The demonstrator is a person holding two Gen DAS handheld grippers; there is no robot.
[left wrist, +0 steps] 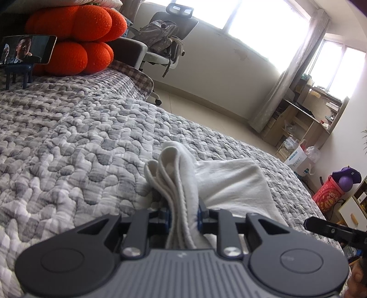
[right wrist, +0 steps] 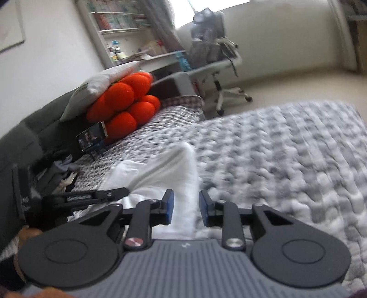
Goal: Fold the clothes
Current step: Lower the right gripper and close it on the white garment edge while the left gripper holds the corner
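Your left tool (left wrist: 183, 214) pinched the white garment's (left wrist: 231, 181) bunched, layered folds | garment lay on the grey quilted bed (left wrist: 80, 137) | your right tool (right wrist: 186, 207) stood narrowly apart, cloth between, not pressed

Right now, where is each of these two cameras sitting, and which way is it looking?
Left wrist view: rides on the left gripper, looking along its fingers, shut on bunched white cloth, over the bed toward the windows.
Right wrist view: rides on the right gripper, jaws apart over the cloth's edge; a hand shows lower left.
Both show the cloth, bed, orange cushion, office chair, and the other gripper.
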